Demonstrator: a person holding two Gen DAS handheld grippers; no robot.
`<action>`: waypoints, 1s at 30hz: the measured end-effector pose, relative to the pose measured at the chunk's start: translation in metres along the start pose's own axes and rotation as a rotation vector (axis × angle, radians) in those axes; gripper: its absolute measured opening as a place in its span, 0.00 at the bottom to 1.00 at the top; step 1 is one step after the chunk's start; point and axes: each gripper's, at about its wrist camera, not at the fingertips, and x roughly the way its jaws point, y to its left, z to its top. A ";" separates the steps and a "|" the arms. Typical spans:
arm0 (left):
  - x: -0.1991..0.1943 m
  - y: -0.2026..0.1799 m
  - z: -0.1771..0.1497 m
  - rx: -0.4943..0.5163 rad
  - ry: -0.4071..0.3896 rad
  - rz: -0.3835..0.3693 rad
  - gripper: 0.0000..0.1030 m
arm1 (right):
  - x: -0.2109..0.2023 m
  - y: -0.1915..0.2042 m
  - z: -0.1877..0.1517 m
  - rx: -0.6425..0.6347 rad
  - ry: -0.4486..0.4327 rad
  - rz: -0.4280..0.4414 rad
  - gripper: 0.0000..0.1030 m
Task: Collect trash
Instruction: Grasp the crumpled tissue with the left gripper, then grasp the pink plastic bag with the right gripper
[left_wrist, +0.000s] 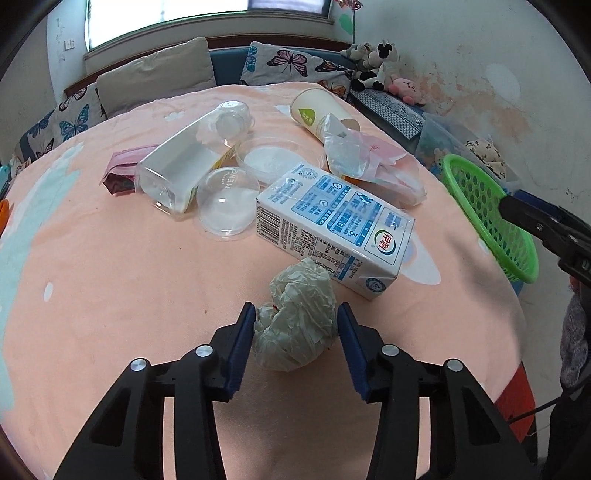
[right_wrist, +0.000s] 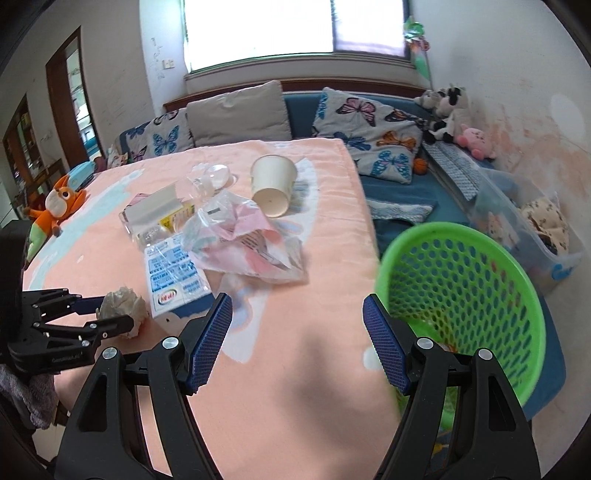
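Peach blanket, left tool pinching crumpled wad, right tool wide, empty, orange plush right-view only.

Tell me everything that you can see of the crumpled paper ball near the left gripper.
The paper ball is a crumpled wad of thin, off-white, slightly greenish paper with many creases and a tiny red mark on one edge. It lies on the peach blanket, just in front of the milk carton, close to its corner. The left gripper has its blue pads on either side, pressing the ball's sides. It is not yet lifted.
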 end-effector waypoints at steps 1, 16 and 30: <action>-0.001 0.000 0.001 0.001 -0.002 0.000 0.42 | 0.004 0.001 0.003 -0.005 0.004 0.009 0.71; -0.034 0.020 0.012 -0.059 -0.060 -0.011 0.41 | 0.078 0.020 0.063 -0.004 0.087 0.174 0.71; -0.043 0.024 0.039 -0.076 -0.106 -0.021 0.41 | 0.128 0.016 0.058 0.030 0.200 0.235 0.46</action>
